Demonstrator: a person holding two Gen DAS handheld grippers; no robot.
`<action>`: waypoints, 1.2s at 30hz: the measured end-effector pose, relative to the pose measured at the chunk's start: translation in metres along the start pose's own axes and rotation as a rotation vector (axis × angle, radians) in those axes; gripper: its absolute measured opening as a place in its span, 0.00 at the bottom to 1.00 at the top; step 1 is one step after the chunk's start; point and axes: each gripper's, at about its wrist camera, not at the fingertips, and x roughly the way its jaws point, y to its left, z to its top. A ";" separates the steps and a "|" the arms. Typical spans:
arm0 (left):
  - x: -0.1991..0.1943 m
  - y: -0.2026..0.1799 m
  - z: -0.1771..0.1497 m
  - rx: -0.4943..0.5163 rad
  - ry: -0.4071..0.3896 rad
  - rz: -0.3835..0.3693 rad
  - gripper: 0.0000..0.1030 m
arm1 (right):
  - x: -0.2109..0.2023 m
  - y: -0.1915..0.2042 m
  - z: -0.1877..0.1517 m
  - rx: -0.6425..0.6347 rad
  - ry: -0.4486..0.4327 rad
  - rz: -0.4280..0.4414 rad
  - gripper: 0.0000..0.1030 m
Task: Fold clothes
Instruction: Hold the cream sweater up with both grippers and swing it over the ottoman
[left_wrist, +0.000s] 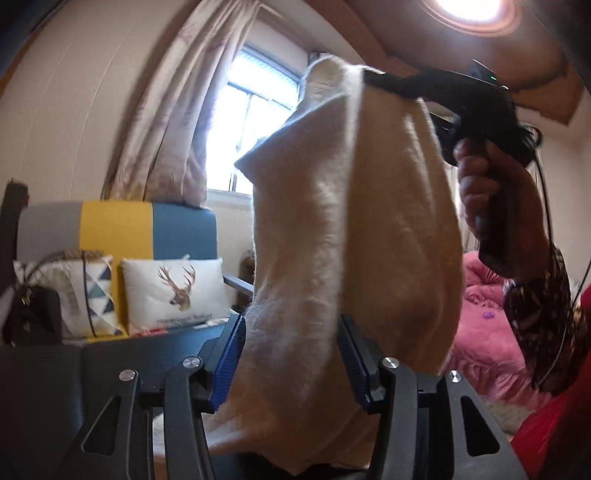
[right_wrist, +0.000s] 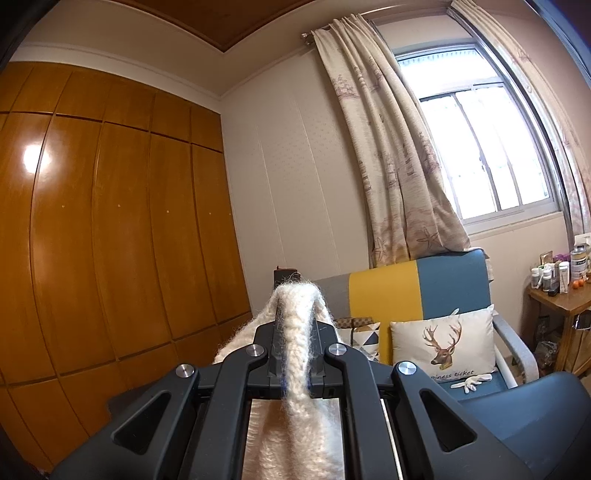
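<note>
A cream knit garment (left_wrist: 351, 229) hangs in the air between the two hand-held grippers. The right gripper (right_wrist: 295, 354) has its two fingers pressed together on a bunched fold of the knit: in its own camera the fuzzy cloth rises straight ahead between the pads and pokes out beyond the tips, and more of it runs back under the gripper body. In the left wrist view the same right gripper (left_wrist: 373, 79) appears high and to the right, nipping the upper edge of the garment, with the person's hand (left_wrist: 491, 199) wrapped round its handle and a dark patterned sleeve (left_wrist: 539, 325) below it.

The left gripper (left_wrist: 291, 354) is spread wide. The garment drapes down right in front of it and passes between its blue pads (left_wrist: 231, 360), filling the gap; whether the cloth touches either pad cannot be told.

Beyond the cloth stand a grey, yellow and blue sofa (right_wrist: 443, 280) with a deer cushion (right_wrist: 443, 343), a curtained window (right_wrist: 480, 147) and a wooden wardrobe (right_wrist: 110, 221).
</note>
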 end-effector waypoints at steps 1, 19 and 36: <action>0.000 0.001 0.001 -0.011 -0.009 0.027 0.34 | 0.000 0.000 -0.001 0.001 0.000 0.001 0.05; -0.096 -0.002 0.114 0.012 -0.429 0.361 0.04 | -0.020 0.009 0.021 -0.053 -0.112 -0.018 0.05; -0.195 -0.073 0.172 0.260 -0.632 0.419 0.05 | -0.051 0.029 0.034 -0.107 -0.160 0.018 0.05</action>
